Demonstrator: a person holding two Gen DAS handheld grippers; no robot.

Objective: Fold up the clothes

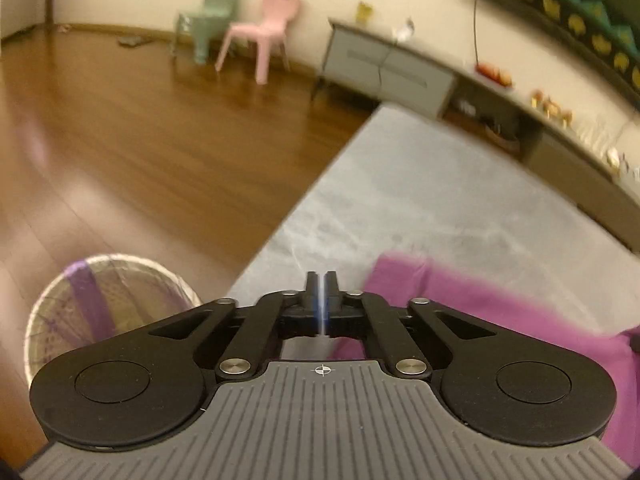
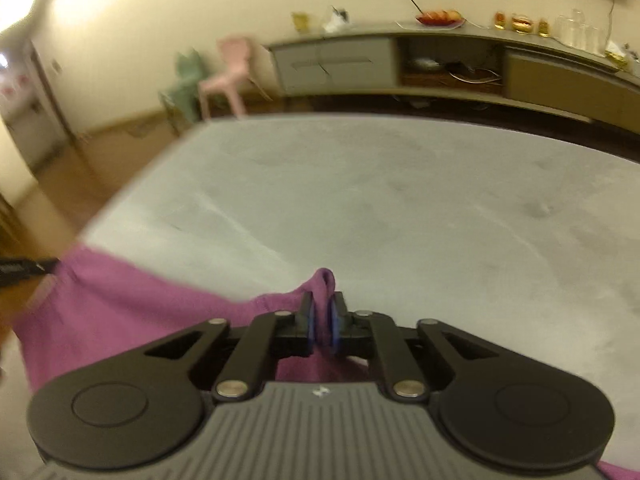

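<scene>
Now the purple garment (image 2: 132,312) lies at the near edge of the grey table (image 2: 400,200), partly hanging over it. The right gripper (image 2: 322,320) pinches a small fold of the cloth between its blue pads (image 2: 333,326), probably to lift that part for folding. The left gripper (image 1: 321,280) is fully closed; no cloth shows between its fingers, and the garment lies just beside it. A basket (image 1: 108,304) stands on the floor.
</scene>
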